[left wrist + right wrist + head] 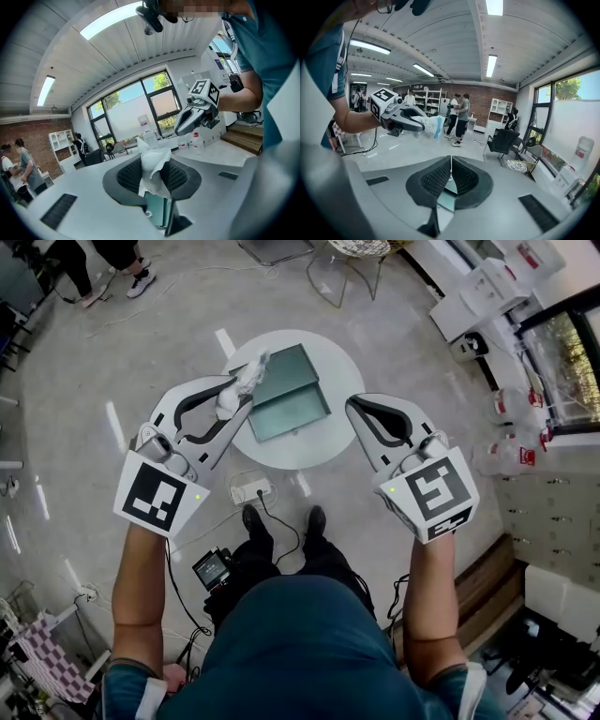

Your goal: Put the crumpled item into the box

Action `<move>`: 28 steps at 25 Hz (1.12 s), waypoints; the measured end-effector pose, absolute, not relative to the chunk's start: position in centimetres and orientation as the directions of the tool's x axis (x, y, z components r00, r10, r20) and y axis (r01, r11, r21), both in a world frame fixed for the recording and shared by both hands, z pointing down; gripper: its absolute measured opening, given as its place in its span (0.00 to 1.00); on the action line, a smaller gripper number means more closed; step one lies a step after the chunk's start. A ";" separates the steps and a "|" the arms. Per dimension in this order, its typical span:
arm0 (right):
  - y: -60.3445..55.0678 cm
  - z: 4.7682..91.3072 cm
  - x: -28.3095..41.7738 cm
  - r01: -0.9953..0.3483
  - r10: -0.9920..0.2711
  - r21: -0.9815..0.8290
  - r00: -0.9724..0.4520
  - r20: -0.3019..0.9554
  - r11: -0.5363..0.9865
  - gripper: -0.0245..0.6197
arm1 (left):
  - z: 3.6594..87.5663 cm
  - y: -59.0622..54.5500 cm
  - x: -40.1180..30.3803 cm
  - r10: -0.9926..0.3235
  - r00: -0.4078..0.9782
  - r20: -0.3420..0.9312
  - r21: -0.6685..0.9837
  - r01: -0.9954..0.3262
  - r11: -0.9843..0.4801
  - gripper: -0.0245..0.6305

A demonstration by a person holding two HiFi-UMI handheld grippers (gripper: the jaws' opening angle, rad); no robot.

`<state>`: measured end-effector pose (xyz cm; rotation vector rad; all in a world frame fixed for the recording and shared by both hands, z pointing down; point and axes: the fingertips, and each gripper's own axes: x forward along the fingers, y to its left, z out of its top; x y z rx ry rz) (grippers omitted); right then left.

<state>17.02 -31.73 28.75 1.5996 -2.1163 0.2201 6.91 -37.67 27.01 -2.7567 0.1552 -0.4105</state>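
We find the left gripper (242, 396) clamped on a crumpled white tissue (251, 371). In the left gripper view the pads press the tissue from both sides, and it sticks up above them. The right gripper (356, 412) is held well apart to the right, its jaws brought together with nothing between them. Beyond the grippers, a green box (292, 395) lies open on a round white table (330, 448). From the head view, the tissue hangs over the box's left edge, not yet inside. Farther down, a white power strip (251, 489) lies on the floor beside the table.
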 end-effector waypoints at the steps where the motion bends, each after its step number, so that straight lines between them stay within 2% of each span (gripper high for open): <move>1: -31.8 29.3 17.3 -0.941 -0.860 0.150 -0.203 0.468 0.304 0.10 | 27.6 -37.8 7.2 -0.152 0.952 0.268 -0.350 -0.051 -0.936 0.21; 13: -32.6 36.9 21.0 -0.948 -0.837 0.100 -0.215 0.503 0.303 0.10 | 36.0 -38.5 11.1 -0.114 0.932 0.343 -0.278 -0.015 -0.960 0.21; 22: -34.9 44.4 25.1 -0.956 -0.818 0.055 -0.216 0.534 0.288 0.10 | 45.6 -40.4 15.5 -0.086 0.897 0.434 -0.203 0.005 -0.979 0.21; 28: -36.6 49.6 25.0 -0.952 -0.797 0.031 -0.236 0.556 0.304 0.10 | 52.1 -42.5 15.5 -0.072 0.875 0.478 -0.156 0.004 -0.988 0.21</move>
